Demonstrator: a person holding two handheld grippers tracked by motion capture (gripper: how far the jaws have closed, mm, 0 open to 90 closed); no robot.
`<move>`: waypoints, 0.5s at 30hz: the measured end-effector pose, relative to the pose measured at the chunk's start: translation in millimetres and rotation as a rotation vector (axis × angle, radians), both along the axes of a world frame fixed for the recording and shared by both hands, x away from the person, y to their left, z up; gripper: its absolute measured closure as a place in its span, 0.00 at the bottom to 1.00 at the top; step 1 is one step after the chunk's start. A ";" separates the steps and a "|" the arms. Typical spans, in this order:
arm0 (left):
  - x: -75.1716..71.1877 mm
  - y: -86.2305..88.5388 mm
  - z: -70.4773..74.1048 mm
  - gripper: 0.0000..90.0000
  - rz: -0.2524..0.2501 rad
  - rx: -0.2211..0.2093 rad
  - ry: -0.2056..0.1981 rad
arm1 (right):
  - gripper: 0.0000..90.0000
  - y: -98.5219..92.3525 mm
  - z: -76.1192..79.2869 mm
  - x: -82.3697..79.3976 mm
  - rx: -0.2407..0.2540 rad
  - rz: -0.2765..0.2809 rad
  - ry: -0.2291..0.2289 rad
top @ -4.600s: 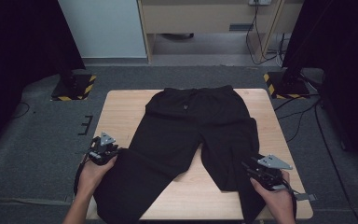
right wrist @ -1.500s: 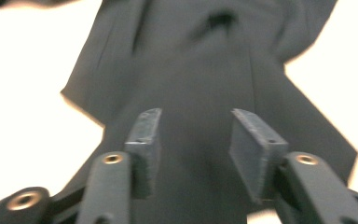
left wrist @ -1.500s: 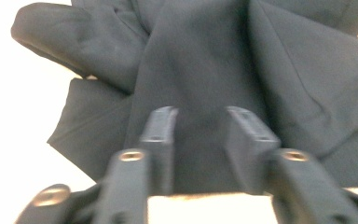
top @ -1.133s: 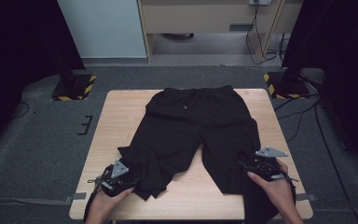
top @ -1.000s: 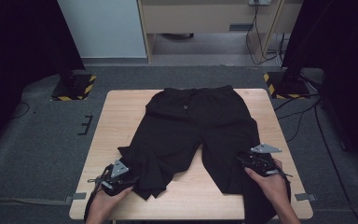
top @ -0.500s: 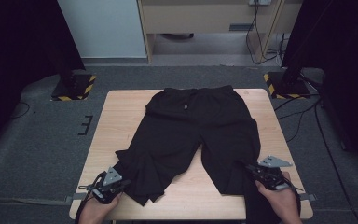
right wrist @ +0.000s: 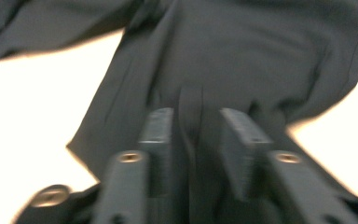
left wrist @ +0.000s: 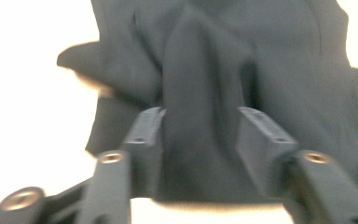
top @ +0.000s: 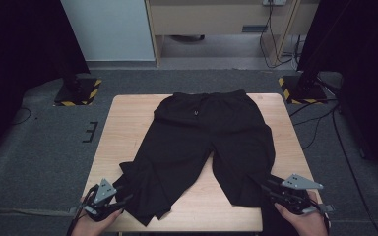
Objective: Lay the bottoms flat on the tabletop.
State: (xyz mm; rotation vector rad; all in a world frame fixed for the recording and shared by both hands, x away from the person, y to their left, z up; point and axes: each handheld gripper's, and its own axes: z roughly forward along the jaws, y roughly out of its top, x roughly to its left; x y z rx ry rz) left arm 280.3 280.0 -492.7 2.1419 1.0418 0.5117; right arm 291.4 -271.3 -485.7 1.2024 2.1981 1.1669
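Now the person seems to be straightening the legs of the black trousers (top: 202,137) on the table (top: 123,123). Just ahead of the left gripper (left wrist: 200,130) a raised fold stands between jaws that have just been opening, apart from it. The right gripper (right wrist: 196,135), also just opening, stands half-open around the other leg's hem. Next, probably, each must grip again and pull toward the person.

A pair of plain black cloth trousers (top: 204,142) lies on a pale, light-wood-grain rectangular table (top: 123,128), the floor is dark grey carpet (top: 34,162), two black stand bases with yellow-and-black hazard stripes (top: 76,93) flank the far end, and a pale blue-white panel (top: 106,29) stands behind.
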 end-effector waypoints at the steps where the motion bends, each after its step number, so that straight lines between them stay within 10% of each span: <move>1: 6.8 -4.2 -0.1 0.40 -0.001 0.004 -0.006 | 0.55 3.2 1.5 3.5 0.005 -0.004 -0.008; 9: 47.1 -35.8 -14.5 0.43 -0.045 -0.012 0.057 | 0.39 30.3 -9.2 39.3 -0.021 -0.008 0.006; 15: 38.5 -39.7 -17.1 0.94 -0.063 0.049 0.104 | 0.86 33.4 -20.4 43.2 -0.108 0.013 0.082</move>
